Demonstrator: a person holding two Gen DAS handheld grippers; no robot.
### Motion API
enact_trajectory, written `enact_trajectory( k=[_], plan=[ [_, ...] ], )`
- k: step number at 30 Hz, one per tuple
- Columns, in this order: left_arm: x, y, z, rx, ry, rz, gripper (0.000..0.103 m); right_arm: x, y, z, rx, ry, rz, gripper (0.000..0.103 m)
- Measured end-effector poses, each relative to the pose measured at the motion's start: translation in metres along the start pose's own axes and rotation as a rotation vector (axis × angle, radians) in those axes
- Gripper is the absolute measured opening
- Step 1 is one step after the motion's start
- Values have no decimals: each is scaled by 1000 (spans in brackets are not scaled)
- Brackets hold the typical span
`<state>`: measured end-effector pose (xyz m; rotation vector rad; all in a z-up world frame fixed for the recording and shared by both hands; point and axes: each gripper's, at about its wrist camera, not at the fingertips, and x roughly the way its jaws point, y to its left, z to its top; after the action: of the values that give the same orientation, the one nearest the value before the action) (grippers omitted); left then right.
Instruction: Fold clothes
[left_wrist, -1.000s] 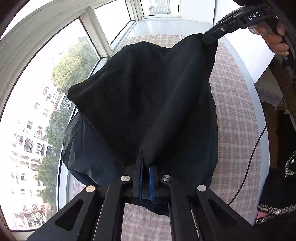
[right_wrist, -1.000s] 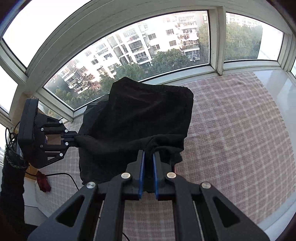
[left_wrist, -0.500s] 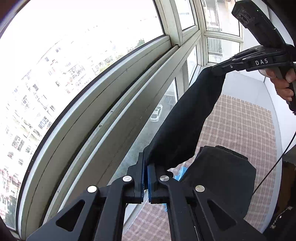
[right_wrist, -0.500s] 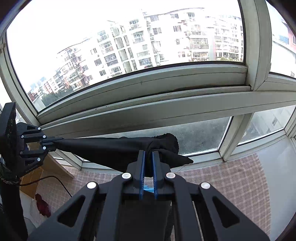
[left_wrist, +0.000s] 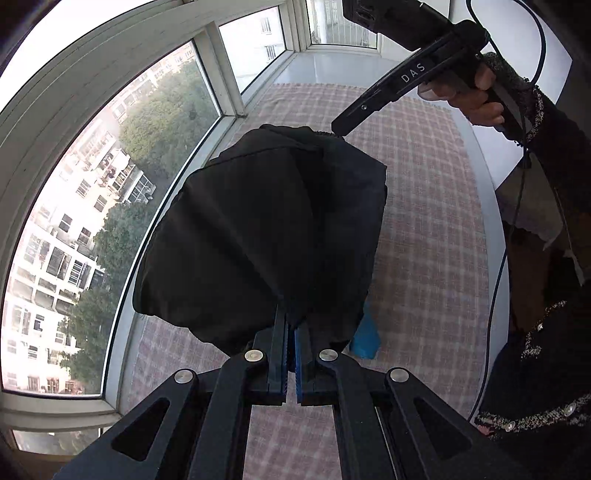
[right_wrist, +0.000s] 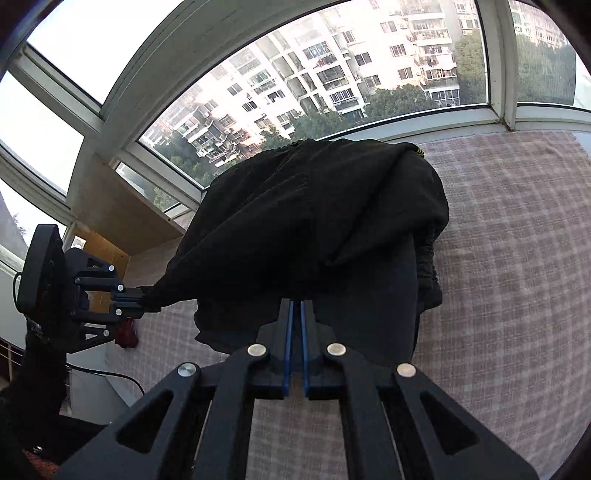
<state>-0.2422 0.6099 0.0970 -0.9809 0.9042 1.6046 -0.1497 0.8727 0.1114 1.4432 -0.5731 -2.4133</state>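
A window-side ledge under a pink checked cloth (left_wrist: 424, 229), apartment blocks and trees beyond the glass.

The black garment (left_wrist: 266, 229) hangs spread over the checked cloth beside the window, its lower folds resting on the surface. The left gripper (left_wrist: 290, 325) is clenched on the near edge of the fabric, blue pads pressed together around it. The right gripper (right_wrist: 295, 306) is likewise clamped on the garment at the far corner, seen from the left wrist as a black tool marked DAS, held in the person's hand (left_wrist: 469, 96). A scrap of blue (left_wrist: 365, 339) peeks out under the garment's near right edge. A black cable (left_wrist: 498, 295) trails down the right side.
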Motion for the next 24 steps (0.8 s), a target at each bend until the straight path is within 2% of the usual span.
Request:
enact_trajectory(
  k=[2, 4, 6, 8, 11, 12, 13, 15, 19, 22, 24],
  plan=[
    [13, -8, -13, -16, 24, -28, 2, -12, -9, 1, 26, -41, -49, 12],
    [9, -5, -17, -37, 15, -39, 2, -16, -17, 12, 43, -70, -63, 38],
    [2, 0, -17, -55, -3, -37, 2, -14, -23, 22, 82, -75, -50, 47],
    [-2, 8, -15, -73, -21, -37, 2, 1, -24, 31, 120, -39, -27, 49],
    [-8, 15, -14, -77, -43, -15, 2, 34, -31, 39, 181, 19, -67, 49],
    [-11, 15, -14, -74, -48, -6, 2, 43, -35, 42, 203, 24, -73, 49],
    [-11, 18, -13, -72, -52, 2, 2, 46, -38, 46, 223, 3, -61, 39],
    [-12, 24, -10, -69, -60, 15, 2, 43, -37, 57, 223, -55, -60, 4],
    [-21, 48, -6, -106, -98, 39, 2, 7, 6, 85, 124, -183, -122, 4],
    [-41, 75, -9, -167, -158, 49, 2, -29, 56, 101, 48, -256, -148, 4],
    [-64, 91, -18, -196, -202, 87, 2, -50, 96, 108, -12, -299, -138, 4]
  ],
)
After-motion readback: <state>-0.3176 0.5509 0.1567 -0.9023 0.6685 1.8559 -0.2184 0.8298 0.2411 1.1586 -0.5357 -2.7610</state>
